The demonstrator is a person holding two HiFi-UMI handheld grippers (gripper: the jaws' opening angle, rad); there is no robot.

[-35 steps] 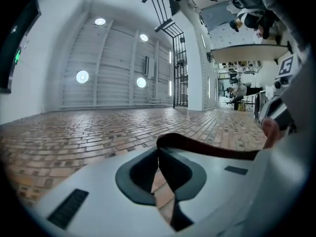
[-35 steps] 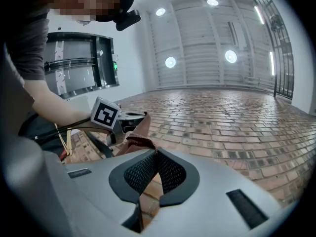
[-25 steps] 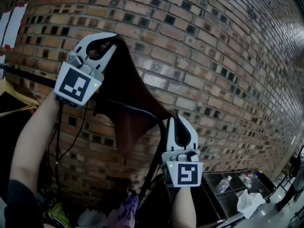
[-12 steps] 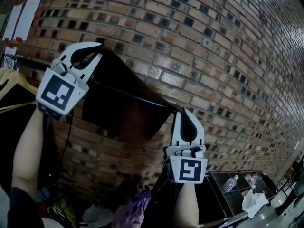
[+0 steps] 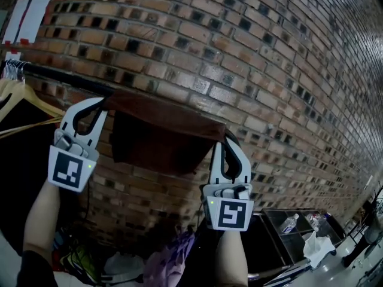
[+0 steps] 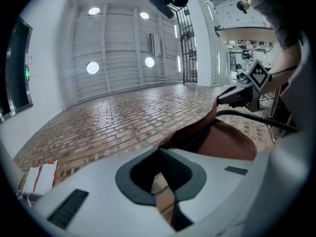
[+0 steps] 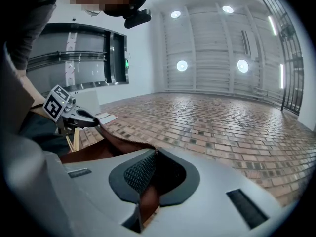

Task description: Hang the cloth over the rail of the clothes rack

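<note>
Jaws, left and right, tight on cloth (image 5: pixel 167 118).

We see a dark brown cloth (image 5: pixel 167 121), a black rail (image 5: pixel 60 76) and a red-brown brick wall (image 5: pixel 269 70) with pale mortar. The left gripper (image 5: pixel 103 102) and right gripper (image 5: pixel 225 137) are white, each bearing black-and-white square markers.

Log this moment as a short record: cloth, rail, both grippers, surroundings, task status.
cloth: brown cloth, draped over the rail, spread between the two grippers
rail: black rail, in front of a brick wall
left gripper: jaws closed on the cloth's left end
right gripper: jaws closed on the cloth's right end
surroundings: wooden hangers on the rail at far left
status: cloth lies over the rail, not yet released
</note>
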